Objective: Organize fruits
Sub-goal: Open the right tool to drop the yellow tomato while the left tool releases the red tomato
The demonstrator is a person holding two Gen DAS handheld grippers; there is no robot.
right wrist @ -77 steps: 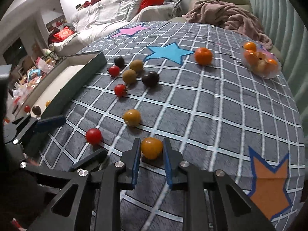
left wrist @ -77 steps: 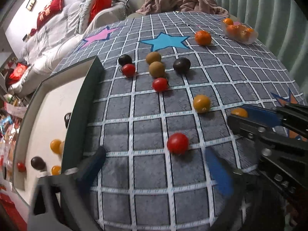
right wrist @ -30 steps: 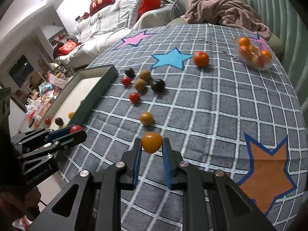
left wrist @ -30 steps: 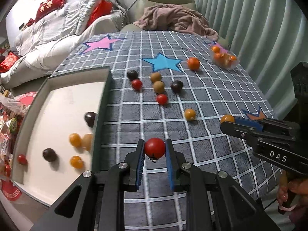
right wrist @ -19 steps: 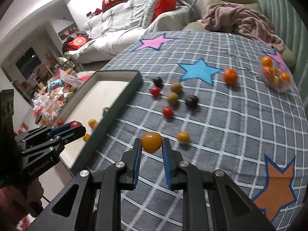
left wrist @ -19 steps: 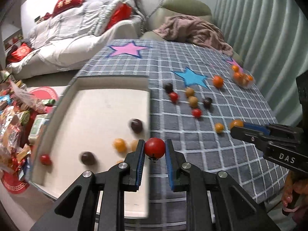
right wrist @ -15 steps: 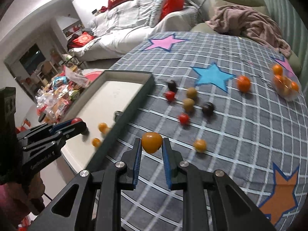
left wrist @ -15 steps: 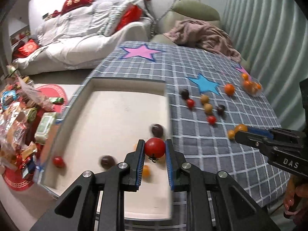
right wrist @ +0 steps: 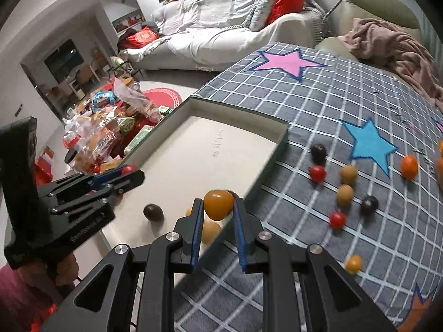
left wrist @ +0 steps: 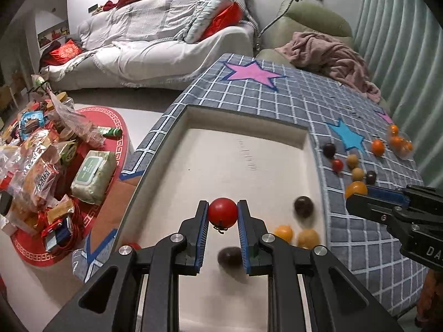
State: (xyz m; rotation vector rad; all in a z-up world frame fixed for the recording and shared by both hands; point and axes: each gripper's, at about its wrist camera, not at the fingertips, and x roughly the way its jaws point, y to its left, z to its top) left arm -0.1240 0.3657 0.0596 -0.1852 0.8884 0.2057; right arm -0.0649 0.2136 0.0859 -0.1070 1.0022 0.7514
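My left gripper [left wrist: 223, 214] is shut on a red tomato [left wrist: 223, 212] and holds it above the white tray [left wrist: 243, 149]. My right gripper [right wrist: 217, 206] is shut on an orange tomato [right wrist: 218, 204] above the tray's right wall [right wrist: 265, 171]. The tray holds dark fruits [left wrist: 303, 206] and orange ones [left wrist: 283, 232]. Several loose fruits [right wrist: 344, 193] lie on the grey checked cloth [right wrist: 332, 105] right of the tray. The left gripper also shows in the right wrist view [right wrist: 130, 172], the right one in the left wrist view [left wrist: 357, 193].
A clear bowl of oranges [left wrist: 398, 141] and a single orange [left wrist: 377, 147] sit at the table's far right. Snack bags [left wrist: 36, 171] crowd a red rug on the floor left of the table. A sofa [left wrist: 166, 41] and a blanket [left wrist: 326, 52] lie beyond.
Both grippers have carried their tomatoes left from the cloth toward the tray. The left one is now over the tray floor, the right one over its right wall.
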